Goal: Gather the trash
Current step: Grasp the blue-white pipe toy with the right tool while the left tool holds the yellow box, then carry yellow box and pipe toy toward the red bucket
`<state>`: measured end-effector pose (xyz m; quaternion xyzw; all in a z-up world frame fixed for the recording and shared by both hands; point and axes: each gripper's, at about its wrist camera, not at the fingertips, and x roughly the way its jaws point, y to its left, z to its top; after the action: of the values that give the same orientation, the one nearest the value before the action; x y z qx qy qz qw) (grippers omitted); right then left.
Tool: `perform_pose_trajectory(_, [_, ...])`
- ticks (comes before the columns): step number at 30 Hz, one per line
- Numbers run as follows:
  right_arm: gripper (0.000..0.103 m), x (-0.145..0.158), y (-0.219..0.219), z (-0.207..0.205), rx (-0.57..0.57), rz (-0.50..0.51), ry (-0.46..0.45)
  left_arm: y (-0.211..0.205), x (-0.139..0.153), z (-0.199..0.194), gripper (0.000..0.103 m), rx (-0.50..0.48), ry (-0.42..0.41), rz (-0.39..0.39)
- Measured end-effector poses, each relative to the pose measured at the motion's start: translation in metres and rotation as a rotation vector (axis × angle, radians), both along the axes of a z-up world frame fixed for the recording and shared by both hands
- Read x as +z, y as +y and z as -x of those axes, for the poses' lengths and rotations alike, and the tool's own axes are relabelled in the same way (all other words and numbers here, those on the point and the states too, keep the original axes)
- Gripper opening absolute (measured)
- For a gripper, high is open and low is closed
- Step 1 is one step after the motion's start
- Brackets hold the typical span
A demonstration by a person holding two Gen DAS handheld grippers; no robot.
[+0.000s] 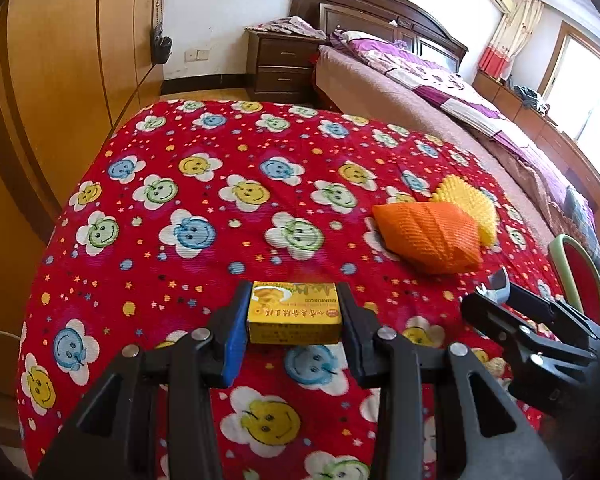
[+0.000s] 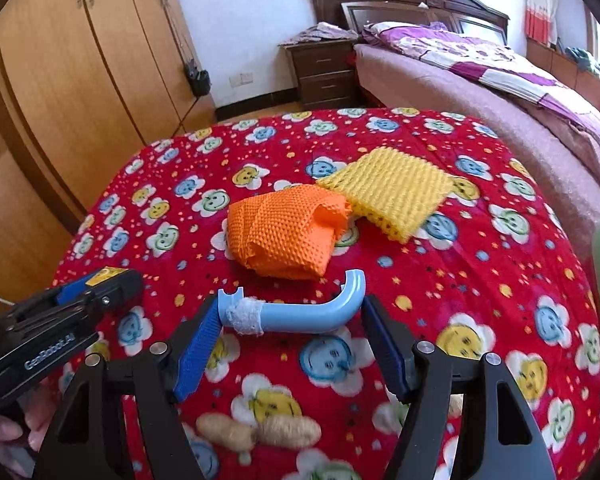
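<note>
My left gripper [image 1: 294, 316] is shut on a small yellow box [image 1: 294, 312] just above the red smiley-flower tablecloth [image 1: 220, 208]. My right gripper [image 2: 290, 320] is open, its jaws on either side of a light blue curved plastic tube [image 2: 300, 316] with white tape on it; whether they touch it I cannot tell. An orange foam net [image 2: 284, 232] and a yellow foam net [image 2: 392, 192] lie further back; both show in the left wrist view, orange [image 1: 428, 236] and yellow [image 1: 468, 200]. The left gripper shows at the left of the right wrist view [image 2: 112, 284].
Two peanuts [image 2: 260, 432] lie on the cloth under the right gripper. A chair back [image 1: 576, 276] stands at the table's right edge. A bed [image 2: 500, 92], a nightstand [image 2: 324, 72] and wooden wardrobes [image 2: 80, 80] surround the table.
</note>
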<state>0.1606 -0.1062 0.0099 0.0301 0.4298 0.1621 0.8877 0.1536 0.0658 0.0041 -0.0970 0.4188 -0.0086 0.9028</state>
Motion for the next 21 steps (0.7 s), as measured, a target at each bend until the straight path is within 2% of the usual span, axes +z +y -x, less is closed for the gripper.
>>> perform_pose_trajectory(9, [0.072,0.028,-0.036,0.037,-0.084,-0.067,-0.048,-0.027,0.021,0.019,0.041,-0.06,-0.035,0.019])
perform_pose_trajectory(21, [0.072,0.053,-0.095,0.077,-0.201,-0.089,-0.117,-0.079,0.05,0.041,0.041,-0.171,-0.077,0.036])
